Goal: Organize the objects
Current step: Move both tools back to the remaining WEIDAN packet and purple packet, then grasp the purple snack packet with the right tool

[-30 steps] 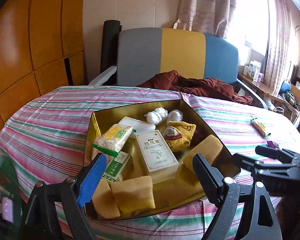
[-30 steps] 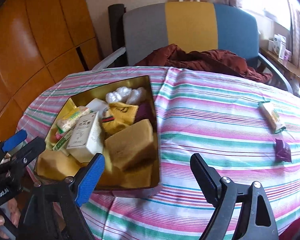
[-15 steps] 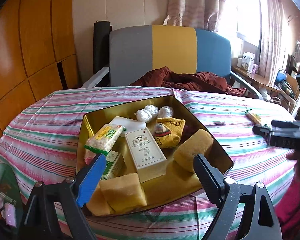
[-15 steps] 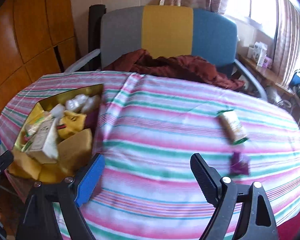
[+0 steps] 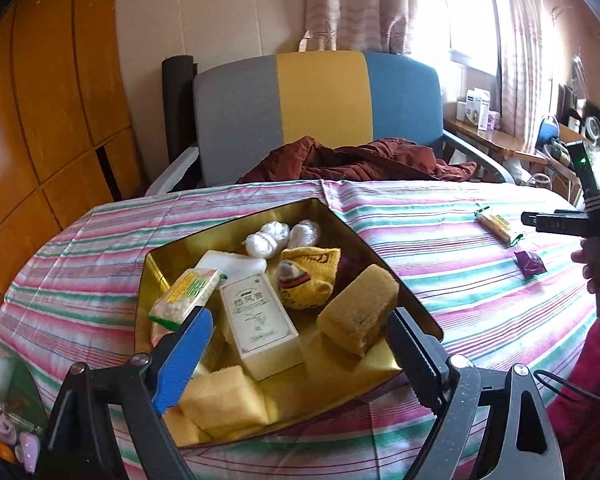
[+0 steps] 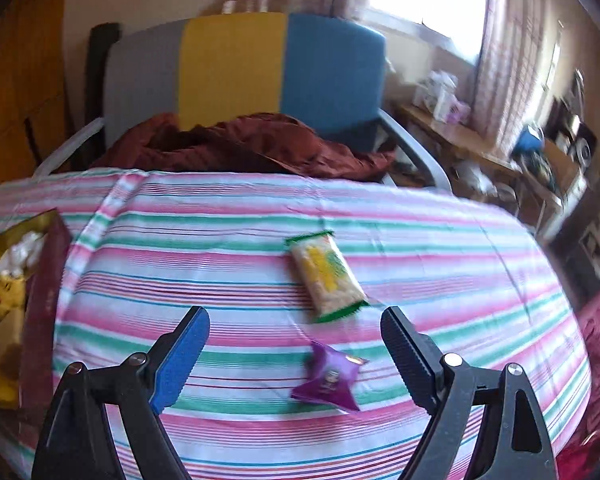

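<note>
A gold-lined tin (image 5: 236,236) sits on the counter (image 5: 440,280), which is covered with a pink, green and white striped cloth. Inside the tin stands a white carton (image 5: 260,324) with green Chinese characters printed on its face; they are too small to read with certainty. Left of the carton leans a green-and-yellow snack packet (image 5: 188,296) whose label is illegible. Behind the carton lie a yellow knitted item (image 5: 308,276) with dark markings along its edge, and two white wrapped balls (image 5: 278,234) near the far wall of the tin. A tan sponge block (image 5: 358,312) rests against the right wall, and a yellow sponge (image 5: 224,400) lies at the near edge.

The left gripper (image 5: 296,356) hovers over the near part of the tin, its jaws spread wide with nothing pressed between them.

Well to the right of the tin, on the bare cloth, lie a long green-edged snack bar (image 6: 324,276) and, just nearer, a purple sachet (image 6: 328,380) with small print that cannot be made out. The right gripper (image 6: 296,356) hangs above them with jaws wide apart and empty; the purple sachet lies on the cloth between the fingertips, untouched. In the left wrist view the right gripper's black body carries pale lettering, too blurred to read.

Beyond the counter stands a grey, yellow and blue chair (image 5: 320,112) with a rust-brown cloth (image 5: 360,160) heaped on its seat.
</note>
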A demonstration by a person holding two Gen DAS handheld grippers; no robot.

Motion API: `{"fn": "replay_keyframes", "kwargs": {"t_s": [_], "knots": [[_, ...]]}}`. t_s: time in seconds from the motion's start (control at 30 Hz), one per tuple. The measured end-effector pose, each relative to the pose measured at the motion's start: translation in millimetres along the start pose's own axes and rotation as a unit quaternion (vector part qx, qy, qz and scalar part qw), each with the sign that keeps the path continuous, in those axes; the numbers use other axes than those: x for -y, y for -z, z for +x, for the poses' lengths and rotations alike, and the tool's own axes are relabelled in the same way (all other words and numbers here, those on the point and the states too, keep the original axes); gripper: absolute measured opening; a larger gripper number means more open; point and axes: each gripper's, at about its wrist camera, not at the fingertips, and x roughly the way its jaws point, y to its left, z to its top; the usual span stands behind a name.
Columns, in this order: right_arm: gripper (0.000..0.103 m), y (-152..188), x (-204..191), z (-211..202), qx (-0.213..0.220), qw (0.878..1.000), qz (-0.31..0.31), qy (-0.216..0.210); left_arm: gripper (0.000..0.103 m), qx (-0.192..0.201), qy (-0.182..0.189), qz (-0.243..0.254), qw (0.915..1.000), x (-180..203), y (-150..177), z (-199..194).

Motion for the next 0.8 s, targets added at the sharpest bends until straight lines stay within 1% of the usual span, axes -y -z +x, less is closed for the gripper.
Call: {"fn": "replay_keyframes", "kwargs": {"t_s": [0.03,0.1,0.13,0.2,0.5,0.67,0.8], "knots": [[0.089,-1,9,3,-0.008,1.000,0.022,-0.002,0.089,0.000,0.001,0.005,1.0000,4,-2,1],[0.089,-2,19,2,-0.003,0.999,0.045,-0.006,0.089,0.001,0.003,0.014,0.9999,12,-6,3],[0.089,-2,23,1,-0.001,0.998,0.056,-0.010,0.089,0.001,0.005,0.020,0.9998,17,-8,4],[0.089,0,29,3,-0.012,0.997,0.070,-0.011,0.089,-0.001,0.013,0.028,0.9995,27,-13,9],[0.089,6,53,20,-0.058,0.991,0.118,0.018,0.090,-0.011,0.049,0.073,0.9960,77,-27,29],[0.089,10,74,29,-0.083,0.983,0.164,0.025,0.090,-0.021,0.072,0.086,0.9934,101,-32,43],[0.089,16,95,36,-0.103,0.971,0.215,0.019,0.090,-0.033,0.093,0.086,0.9914,115,-33,54]]}}
